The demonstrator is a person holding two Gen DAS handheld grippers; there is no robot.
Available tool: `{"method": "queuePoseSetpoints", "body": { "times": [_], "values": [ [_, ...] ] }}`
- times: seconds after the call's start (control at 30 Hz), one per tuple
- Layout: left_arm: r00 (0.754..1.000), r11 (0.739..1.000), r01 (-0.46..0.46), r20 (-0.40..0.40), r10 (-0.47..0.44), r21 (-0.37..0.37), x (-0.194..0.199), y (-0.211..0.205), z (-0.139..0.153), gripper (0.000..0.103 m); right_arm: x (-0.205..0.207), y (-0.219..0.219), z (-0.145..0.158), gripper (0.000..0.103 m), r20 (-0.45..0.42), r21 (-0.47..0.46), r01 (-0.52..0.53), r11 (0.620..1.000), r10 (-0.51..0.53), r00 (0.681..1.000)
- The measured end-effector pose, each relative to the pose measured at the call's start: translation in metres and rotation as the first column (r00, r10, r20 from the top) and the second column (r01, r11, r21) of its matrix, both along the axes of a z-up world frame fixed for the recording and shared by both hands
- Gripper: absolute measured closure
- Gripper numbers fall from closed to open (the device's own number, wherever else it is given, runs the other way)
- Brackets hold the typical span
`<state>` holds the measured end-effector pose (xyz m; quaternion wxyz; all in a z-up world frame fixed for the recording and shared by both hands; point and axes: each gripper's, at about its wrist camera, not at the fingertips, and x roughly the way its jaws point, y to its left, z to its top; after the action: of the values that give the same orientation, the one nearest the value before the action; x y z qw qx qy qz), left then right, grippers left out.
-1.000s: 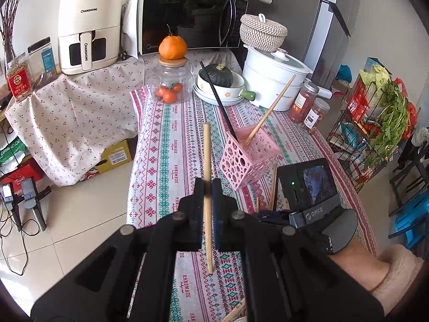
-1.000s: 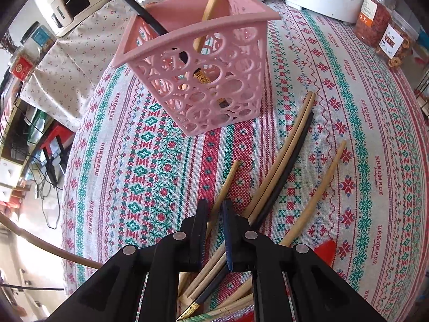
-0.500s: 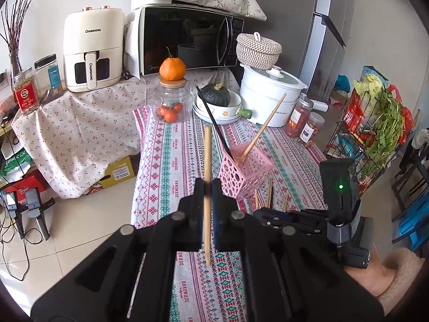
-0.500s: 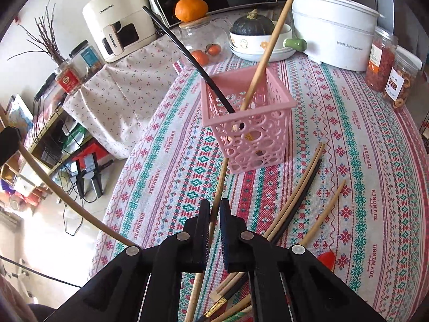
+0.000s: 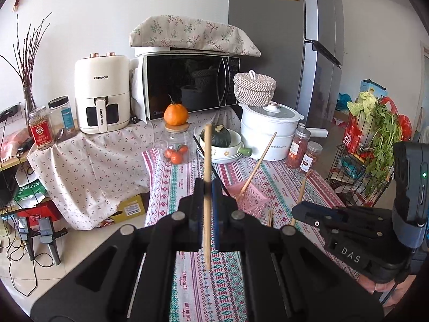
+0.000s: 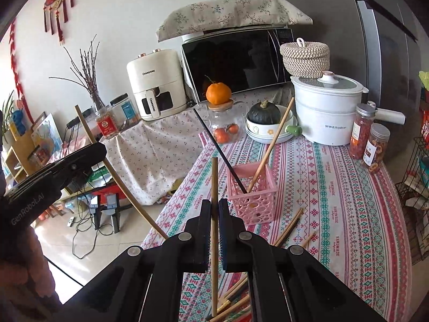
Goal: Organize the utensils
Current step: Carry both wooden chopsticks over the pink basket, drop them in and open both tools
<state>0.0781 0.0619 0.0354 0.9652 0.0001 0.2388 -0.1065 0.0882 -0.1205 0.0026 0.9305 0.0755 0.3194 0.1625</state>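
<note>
Matt wooden chopsticks (image 6: 214, 187) stand in matt black plastic grippers (image 6: 214, 209); perforated pink plastic basket (image 6: 252, 198); woven patterned tablecloth (image 6: 335, 201); glossy white cooker (image 6: 327, 115).

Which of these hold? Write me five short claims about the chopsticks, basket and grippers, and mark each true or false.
1. The left gripper is shut on a wooden chopstick. True.
2. The right gripper is empty. False: it is shut on its own light wooden chopstick.
3. The pink basket holds a black chopstick and a tan chopstick. True.
4. The basket lies tipped on its side. False: it stands upright on the patterned tablecloth.
5. No chopsticks remain on the cloth. False: several loose chopsticks lie near the basket.
</note>
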Motion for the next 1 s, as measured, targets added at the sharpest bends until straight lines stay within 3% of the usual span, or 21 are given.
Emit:
{"method": "queuePoseSetpoints", "body": {
  "times": [0.43, 0.73, 1.0],
  "values": [
    [0.987, 0.982, -0.040, 0.148, 0.068, -0.184, 0.002, 0.012, 0.027, 0.097, -0.005, -0.008, 0.072, 0.098, 0.202, 0.015, 0.016, 1.000, -0.019, 0.979],
    [0.979, 0.965, 0.006, 0.200, 0.048, -0.262, 0.022, -0.001, 0.022, 0.097, 0.006, -0.019, 0.086, 0.098, 0.263, -0.001, 0.097, 0.995, -0.094, 0.960],
    [0.985, 0.960, 0.001, 0.166, 0.047, -0.281, 0.047, -0.015, 0.008, 0.097, 0.018, -0.036, 0.092, 0.098, 0.304, 0.025, 0.173, 0.985, -0.172, 0.937]
  ]
}}
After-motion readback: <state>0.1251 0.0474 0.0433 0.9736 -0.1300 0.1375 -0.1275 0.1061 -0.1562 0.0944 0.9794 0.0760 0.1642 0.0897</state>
